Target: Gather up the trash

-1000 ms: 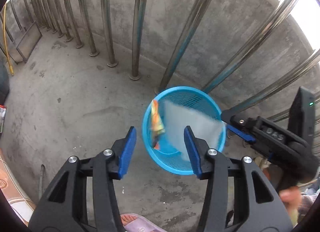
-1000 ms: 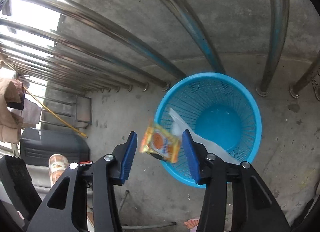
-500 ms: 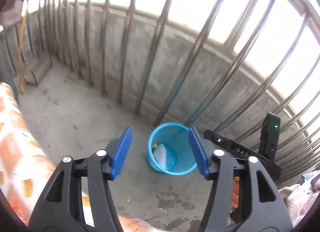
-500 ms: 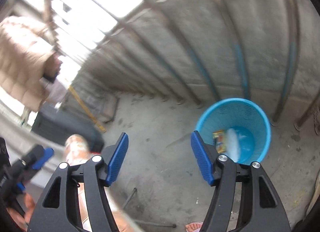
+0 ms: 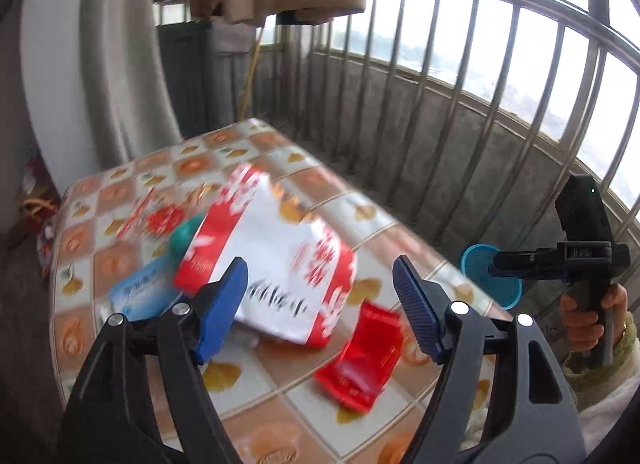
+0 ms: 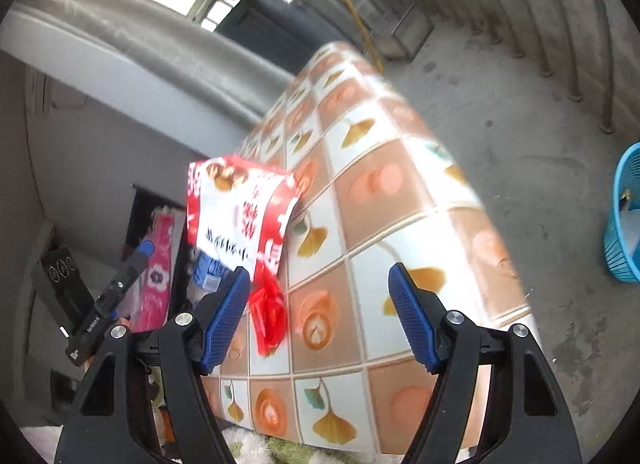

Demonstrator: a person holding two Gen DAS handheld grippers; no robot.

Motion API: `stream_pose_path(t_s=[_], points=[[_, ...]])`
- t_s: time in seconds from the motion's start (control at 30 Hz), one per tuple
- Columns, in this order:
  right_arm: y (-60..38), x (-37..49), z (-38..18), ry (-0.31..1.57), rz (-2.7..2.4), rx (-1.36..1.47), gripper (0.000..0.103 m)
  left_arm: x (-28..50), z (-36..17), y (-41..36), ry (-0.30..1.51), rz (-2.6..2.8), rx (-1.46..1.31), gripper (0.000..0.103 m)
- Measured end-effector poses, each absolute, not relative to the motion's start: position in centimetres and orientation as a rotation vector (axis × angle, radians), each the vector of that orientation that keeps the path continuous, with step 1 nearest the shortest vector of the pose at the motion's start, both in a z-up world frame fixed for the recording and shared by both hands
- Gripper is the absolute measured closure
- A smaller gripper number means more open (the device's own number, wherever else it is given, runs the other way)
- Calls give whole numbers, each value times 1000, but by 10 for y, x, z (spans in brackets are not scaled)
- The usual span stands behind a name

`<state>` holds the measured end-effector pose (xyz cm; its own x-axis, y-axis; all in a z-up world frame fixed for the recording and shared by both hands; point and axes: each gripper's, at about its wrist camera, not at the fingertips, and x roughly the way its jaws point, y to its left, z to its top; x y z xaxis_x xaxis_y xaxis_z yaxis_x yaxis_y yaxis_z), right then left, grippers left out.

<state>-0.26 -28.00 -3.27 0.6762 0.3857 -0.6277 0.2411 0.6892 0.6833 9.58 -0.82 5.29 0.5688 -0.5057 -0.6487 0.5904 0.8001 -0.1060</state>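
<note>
Both the left gripper (image 5: 320, 296) and right gripper (image 6: 316, 304) are opening, empty; only the left view shows a blue packet (image 5: 140, 292) beside the red-white bag (image 5: 272, 260).

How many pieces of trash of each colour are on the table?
Red and white: 2, a big bag and a small blurred wrapper
Red: 1 plastic wrapper
Light blue: 1 packet
Green: 1 round thing
Total: 5

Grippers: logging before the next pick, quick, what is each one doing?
Left gripper: jaws opening, nothing held.
Right gripper: jaws opening, nothing held.
</note>
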Motion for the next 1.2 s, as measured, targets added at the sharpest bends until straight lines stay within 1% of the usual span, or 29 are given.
stream_pose_path(t_s=[0.1, 0.2, 0.3, 0.37, 0.4, 0.43, 0.47, 0.5, 0.53, 0.57, 0.63, 0.67, 0.77, 0.97, 1.07, 1.2], points=[[-244, 22, -45, 933, 152, 795, 33, 78, 22, 26, 758, -570, 81, 33], [-218, 42, -52, 973, 153, 749, 33, 64, -2, 48, 784, -524, 42, 33], [-197, 54, -54, 997, 133, 700, 41, 57, -14, 57, 784, -488, 2, 33], [-191, 63, -60, 1010, 131, 689, 49, 54, -17, 62, 770, -479, -8, 33], [-189, 67, -63, 1019, 121, 680, 51, 54, -18, 63, 758, -474, -3, 34], [-185, 69, -65, 1027, 115, 670, 55, 53, -20, 65, 747, -470, 4, 34], [-182, 70, -68, 1034, 114, 662, 61, 53, -20, 67, 738, -472, 5, 36], [-179, 71, -70, 1043, 110, 654, 64, 54, -21, 72, 732, -477, -1, 37], [-176, 73, -73, 1054, 106, 647, 71, 56, -21, 74, 731, -484, -13, 38], [-173, 73, -76, 1065, 103, 640, 81, 58, -20, 76, 727, -493, -30, 40], [-169, 73, -81, 1080, 97, 627, 95, 62, -16, 80, 715, -506, -60, 42], [-169, 72, -82, 1083, 92, 625, 95, 64, -16, 82, 707, -511, -73, 45], [-170, 69, -81, 1081, 102, 638, 98, 76, -8, 87, 682, -527, -126, 48], [-175, 68, -74, 1074, 104, 645, 99, 119, 17, 88, 631, -544, -221, 49], [-184, 67, -73, 1063, 99, 676, 99, 148, 20, 81, 656, -531, -227, 51], [-194, 66, -72, 1053, 87, 687, 99, 185, 13, 70, 734, -527, -255, 51]])
